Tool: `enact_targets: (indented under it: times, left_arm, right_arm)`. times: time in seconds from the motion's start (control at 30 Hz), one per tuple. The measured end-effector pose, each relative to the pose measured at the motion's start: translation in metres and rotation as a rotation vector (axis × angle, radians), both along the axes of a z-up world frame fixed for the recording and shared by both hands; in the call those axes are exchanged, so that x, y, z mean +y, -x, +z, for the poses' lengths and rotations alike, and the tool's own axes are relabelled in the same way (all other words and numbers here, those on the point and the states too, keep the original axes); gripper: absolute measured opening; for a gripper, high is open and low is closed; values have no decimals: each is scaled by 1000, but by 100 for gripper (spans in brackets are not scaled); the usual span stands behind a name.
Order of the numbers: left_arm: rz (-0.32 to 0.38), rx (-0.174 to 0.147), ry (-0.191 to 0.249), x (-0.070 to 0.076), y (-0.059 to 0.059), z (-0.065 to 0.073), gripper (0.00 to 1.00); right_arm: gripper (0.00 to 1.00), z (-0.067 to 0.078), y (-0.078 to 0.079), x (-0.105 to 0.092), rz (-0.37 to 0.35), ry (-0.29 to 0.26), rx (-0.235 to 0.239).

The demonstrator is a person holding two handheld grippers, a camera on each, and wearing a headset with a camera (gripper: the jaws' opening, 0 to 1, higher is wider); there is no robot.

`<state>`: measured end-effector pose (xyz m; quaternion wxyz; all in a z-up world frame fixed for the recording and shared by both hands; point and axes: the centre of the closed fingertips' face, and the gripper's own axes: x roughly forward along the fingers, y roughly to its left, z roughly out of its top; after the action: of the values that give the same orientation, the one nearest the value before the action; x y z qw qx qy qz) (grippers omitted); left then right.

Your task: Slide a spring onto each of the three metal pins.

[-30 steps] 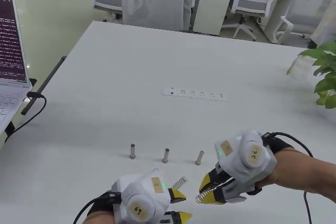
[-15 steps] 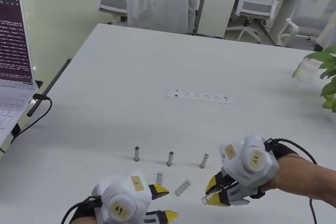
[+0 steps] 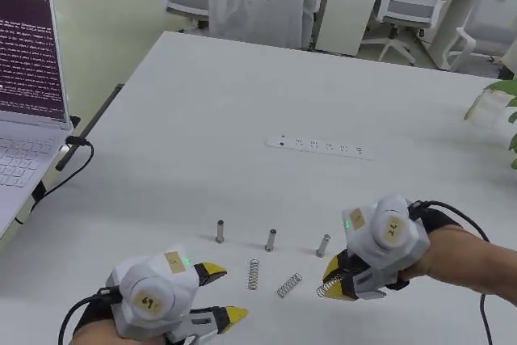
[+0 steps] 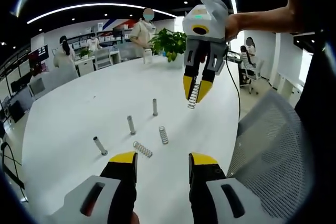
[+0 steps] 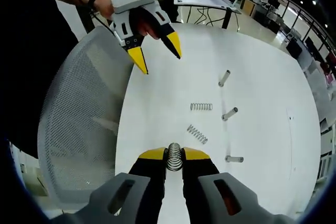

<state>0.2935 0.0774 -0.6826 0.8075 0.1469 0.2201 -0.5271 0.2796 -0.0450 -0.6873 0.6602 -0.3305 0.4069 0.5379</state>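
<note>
Three short metal pins (image 3: 220, 231) (image 3: 271, 240) (image 3: 323, 245) stand upright in a row on the white table (image 3: 242, 119). Two loose springs (image 3: 254, 274) (image 3: 289, 284) lie just in front of them. My right gripper (image 3: 333, 284) is shut on a third spring (image 3: 327, 287), held a little in front of the rightmost pin. In the right gripper view that spring (image 5: 174, 157) sits end-on between the yellow fingertips. My left gripper (image 3: 224, 291) is open and empty, left of the loose springs. From the left gripper view, the springs (image 4: 163, 135) (image 4: 142, 149) lie ahead of my left gripper (image 4: 163, 158).
An open laptop (image 3: 24, 94) with a black cable (image 3: 65, 163) is at the table's left edge. A white power strip (image 3: 319, 148) lies mid-table. A plant (image 3: 505, 103) is at far right. Office chairs (image 3: 254, 14) stand beyond. A mesh chair (image 5: 79, 119) is at the near edge.
My left gripper has drawn back to the left, away from the springs, leaving two lying free. The right gripper keeps its spring and has edged toward the rightmost pin.
</note>
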Motion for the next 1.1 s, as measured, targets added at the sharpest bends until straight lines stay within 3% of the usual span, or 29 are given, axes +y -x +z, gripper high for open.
enact_targets:
  times: [0.17, 0.53, 1.1]
  left_arm:
    - [36, 20, 11, 12, -2, 0, 37]
    - [99, 34, -3, 40, -4, -6, 45]
    - [216, 50, 21, 76, -15, -3, 53]
  right_arm:
    - [8, -1, -6, 5, -3, -6, 11]
    - [8, -3, -24, 20, 26, 10, 11]
    - [8, 1, -59, 58, 64, 4, -2]
